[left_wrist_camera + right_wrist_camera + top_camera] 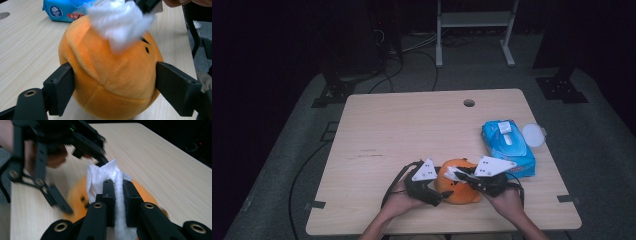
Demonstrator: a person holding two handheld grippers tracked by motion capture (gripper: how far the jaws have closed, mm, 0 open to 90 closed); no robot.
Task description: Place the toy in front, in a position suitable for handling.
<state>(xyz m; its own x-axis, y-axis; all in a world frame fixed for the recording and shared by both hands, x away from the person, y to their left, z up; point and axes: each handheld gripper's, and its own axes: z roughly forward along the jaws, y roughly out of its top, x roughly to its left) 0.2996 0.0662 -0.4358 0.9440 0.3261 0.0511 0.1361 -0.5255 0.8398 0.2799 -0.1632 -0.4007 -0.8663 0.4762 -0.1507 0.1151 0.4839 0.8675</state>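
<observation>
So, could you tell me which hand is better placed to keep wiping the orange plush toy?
The right gripper: it pinches the white wipe over the plush toy, while the left gripper flanks the toy.

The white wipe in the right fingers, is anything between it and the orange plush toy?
Nothing visible is in the way. The right gripper pinches the white wipe, and the wipe lies right on top of the orange plush toy. The left gripper has a finger on each side of the toy, lower down, not under the wipe.
</observation>
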